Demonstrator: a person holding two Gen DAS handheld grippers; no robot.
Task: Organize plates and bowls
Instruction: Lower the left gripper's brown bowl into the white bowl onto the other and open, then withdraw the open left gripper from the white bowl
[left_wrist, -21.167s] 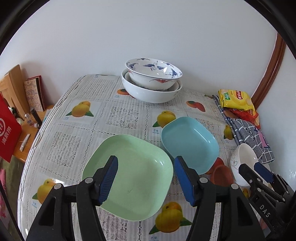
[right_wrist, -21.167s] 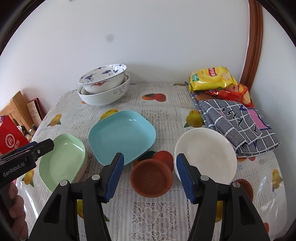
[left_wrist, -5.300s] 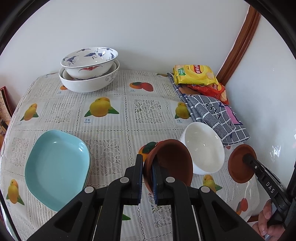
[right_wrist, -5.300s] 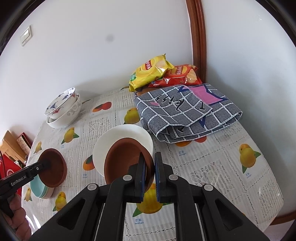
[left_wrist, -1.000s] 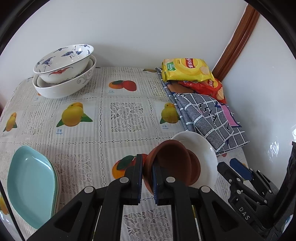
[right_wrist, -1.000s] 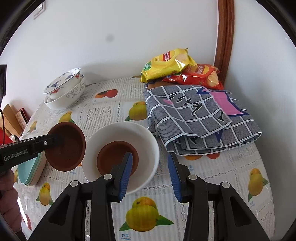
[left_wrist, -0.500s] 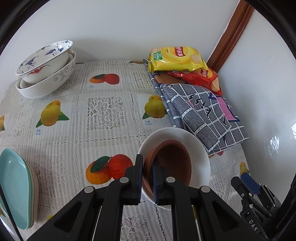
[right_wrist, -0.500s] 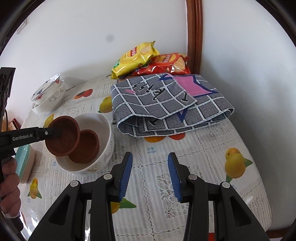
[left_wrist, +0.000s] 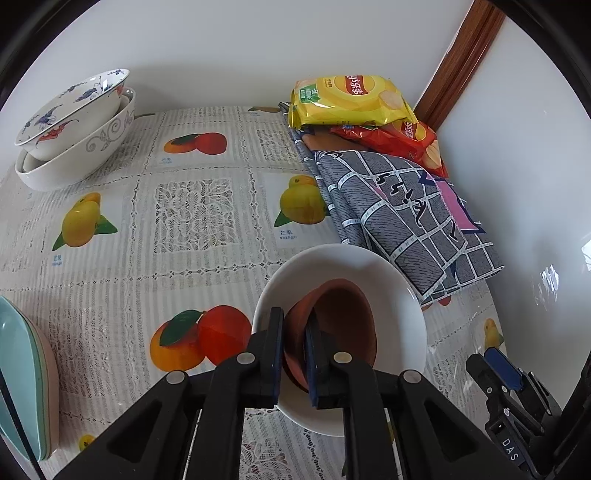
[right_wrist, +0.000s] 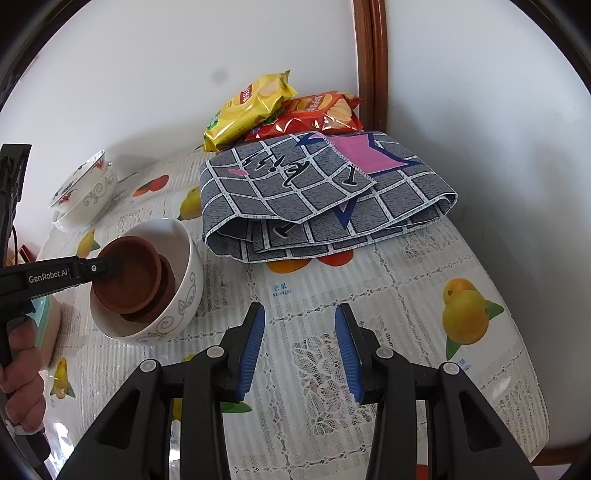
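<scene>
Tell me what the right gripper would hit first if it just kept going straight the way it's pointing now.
Most likely the fruit-print tablecloth: the right gripper points down at bare cloth, its jaws open and empty. The folded grey checked cloth lies further along that line; depth is hard to judge.

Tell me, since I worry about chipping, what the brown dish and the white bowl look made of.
Brown dish: probably unglazed terracotta or matte plastic; dull reddish surface without shine. White bowl: likely glazed ceramic; glossy, thick rim, grey scroll pattern on its wall. Neither is certain from looks alone.
</scene>
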